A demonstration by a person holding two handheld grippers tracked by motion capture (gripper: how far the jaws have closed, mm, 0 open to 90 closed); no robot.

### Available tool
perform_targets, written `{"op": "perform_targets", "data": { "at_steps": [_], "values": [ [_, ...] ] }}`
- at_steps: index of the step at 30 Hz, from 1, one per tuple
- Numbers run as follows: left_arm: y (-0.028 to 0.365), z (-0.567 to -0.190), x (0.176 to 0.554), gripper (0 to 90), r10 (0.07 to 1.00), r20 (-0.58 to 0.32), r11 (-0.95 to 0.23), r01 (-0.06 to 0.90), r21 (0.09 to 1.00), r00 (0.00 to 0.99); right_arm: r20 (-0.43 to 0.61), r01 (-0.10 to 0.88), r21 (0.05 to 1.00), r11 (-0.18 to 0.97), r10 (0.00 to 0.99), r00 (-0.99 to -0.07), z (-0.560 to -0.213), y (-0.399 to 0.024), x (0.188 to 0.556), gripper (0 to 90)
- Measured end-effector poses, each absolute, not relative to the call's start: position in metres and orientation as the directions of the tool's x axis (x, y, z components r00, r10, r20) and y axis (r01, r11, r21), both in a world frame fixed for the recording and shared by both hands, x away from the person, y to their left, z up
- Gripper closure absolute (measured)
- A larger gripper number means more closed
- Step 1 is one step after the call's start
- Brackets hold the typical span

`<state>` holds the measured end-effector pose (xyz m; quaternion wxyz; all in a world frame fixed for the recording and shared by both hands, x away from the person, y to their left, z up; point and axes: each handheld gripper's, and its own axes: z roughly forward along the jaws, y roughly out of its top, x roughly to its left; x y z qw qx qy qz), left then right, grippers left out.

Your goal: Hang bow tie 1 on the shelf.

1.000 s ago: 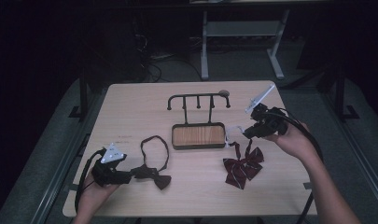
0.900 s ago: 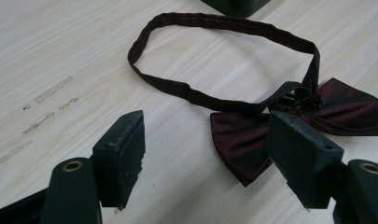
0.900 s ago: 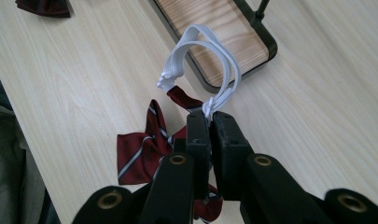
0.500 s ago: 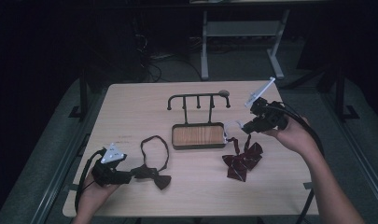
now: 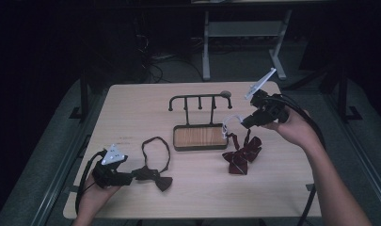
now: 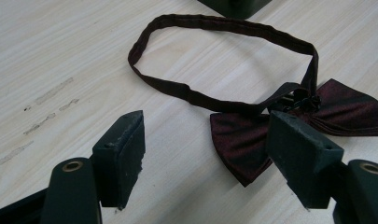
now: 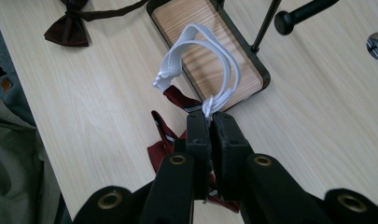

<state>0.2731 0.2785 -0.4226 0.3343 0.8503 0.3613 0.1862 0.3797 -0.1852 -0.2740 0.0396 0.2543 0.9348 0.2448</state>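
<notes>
A dark maroon bow tie (image 5: pixel 153 176) with its strap loop lies flat at the table's front left. My left gripper (image 5: pixel 131 176) rests beside it, open, and the bow's wing (image 6: pixel 238 140) lies between the jaws with neither pad touching it. My right gripper (image 5: pixel 244 123) is shut on the white elastic band (image 7: pixel 200 65) of a red striped bow tie (image 5: pixel 242 153). That tie hangs below the gripper, its lower part at the tabletop, just right of the black hook stand (image 5: pixel 200 99) with a wooden base (image 5: pixel 200 136).
The stand's wooden base (image 7: pixel 210 56) lies straight ahead of the right jaws, with a knobbed hook (image 7: pixel 308 11) above it. A round cable hole (image 5: pixel 225 94) sits behind the stand. The table's right edge (image 5: pixel 291 141) is close to my right hand.
My right gripper has risen and drifted slightly left toward the stand, pulling the red bow tie up by its white band. The left gripper and maroon bow tie have stayed put.
</notes>
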Motion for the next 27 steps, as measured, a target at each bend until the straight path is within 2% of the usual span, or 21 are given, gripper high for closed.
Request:
{"op": "perform_targets", "data": {
  "at_steps": [27],
  "values": [
    [0.279, -0.422, 0.273, 28.9, 0.738, 0.074, -0.514, 0.489, 0.705, 0.67, 0.032, 0.468, 0.468, 0.75, 0.515, -0.857, -0.251, -0.178, 0.403, 85.5]
  ]
}}
